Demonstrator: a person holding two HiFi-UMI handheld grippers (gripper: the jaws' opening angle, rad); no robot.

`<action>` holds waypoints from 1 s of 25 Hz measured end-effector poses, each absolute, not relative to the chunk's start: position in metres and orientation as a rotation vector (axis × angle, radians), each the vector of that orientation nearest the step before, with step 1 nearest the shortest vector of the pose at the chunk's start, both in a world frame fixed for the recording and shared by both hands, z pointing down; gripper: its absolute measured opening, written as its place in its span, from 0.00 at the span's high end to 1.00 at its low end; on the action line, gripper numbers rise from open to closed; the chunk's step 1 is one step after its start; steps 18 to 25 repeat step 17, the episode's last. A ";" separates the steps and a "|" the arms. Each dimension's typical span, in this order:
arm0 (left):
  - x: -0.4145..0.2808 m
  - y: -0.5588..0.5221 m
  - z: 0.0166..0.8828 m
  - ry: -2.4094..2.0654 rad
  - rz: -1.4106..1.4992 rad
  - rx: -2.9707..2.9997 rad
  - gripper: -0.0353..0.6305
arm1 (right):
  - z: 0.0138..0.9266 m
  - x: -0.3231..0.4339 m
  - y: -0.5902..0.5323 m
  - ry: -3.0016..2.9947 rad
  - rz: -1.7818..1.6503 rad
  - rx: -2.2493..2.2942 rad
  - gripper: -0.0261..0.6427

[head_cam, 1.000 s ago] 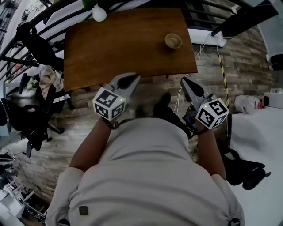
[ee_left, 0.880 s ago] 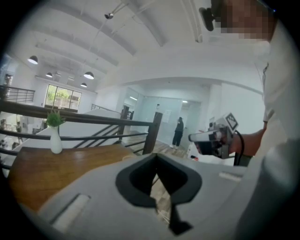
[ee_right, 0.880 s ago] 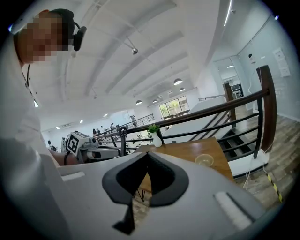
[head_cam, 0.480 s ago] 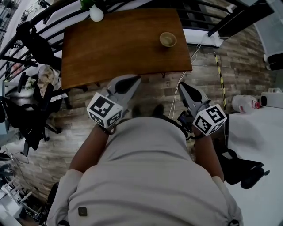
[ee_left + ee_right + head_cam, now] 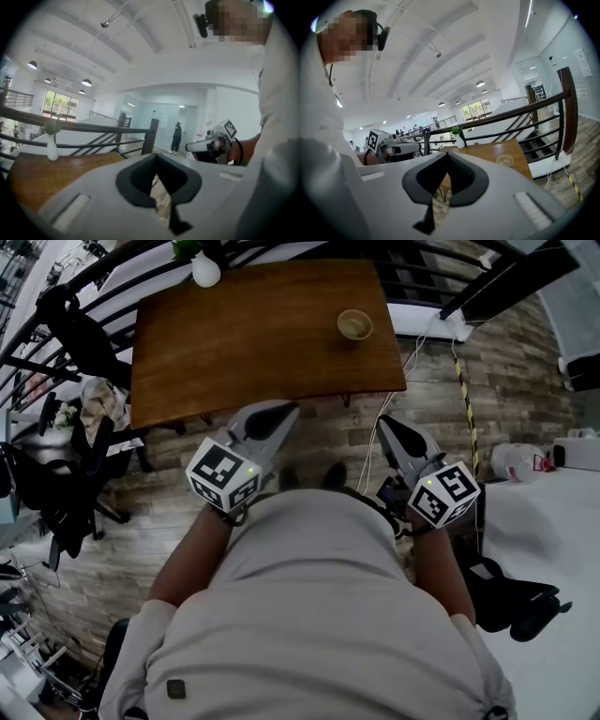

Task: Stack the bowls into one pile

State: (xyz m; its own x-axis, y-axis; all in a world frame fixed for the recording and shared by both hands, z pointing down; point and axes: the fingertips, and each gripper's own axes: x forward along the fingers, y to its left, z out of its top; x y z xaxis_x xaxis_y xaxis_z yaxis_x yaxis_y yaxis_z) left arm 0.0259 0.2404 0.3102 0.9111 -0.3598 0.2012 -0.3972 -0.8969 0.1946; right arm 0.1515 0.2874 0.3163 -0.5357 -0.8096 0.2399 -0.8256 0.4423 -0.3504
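At the worktop's point(image 5: 244, 343) far left corner stands a white vase point(image 5: 206, 270), which has no part in the job. Nearer the person, the left gripper point(image 5: 281, 411) hangs over the floor point(image 5: 328, 432), just short of the worktop's near edge, its jaws together on nothing. Toward the far right of the worktop sits the bowl point(image 5: 354, 324), alone and well apart from both grippers. Whether it is one bowl or several nested I cannot tell at this size. The right gripper point(image 5: 384, 423) is likewise off the worktop, jaws together and empty, pointing roughly toward the bowl. No other bowl lies loose on the wood, so I judge the pile made and the stacking finished, with nothing left to gather.
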 end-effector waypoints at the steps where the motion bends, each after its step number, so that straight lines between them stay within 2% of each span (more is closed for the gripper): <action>1: 0.026 0.241 0.310 -0.571 0.235 2.843 0.94 | 0.316 0.152 0.288 -2.631 0.662 1.499 0.95; 25: 0.001 0.238 0.314 -0.561 0.220 2.836 0.94 | 0.321 0.128 0.286 -2.604 0.643 1.496 0.95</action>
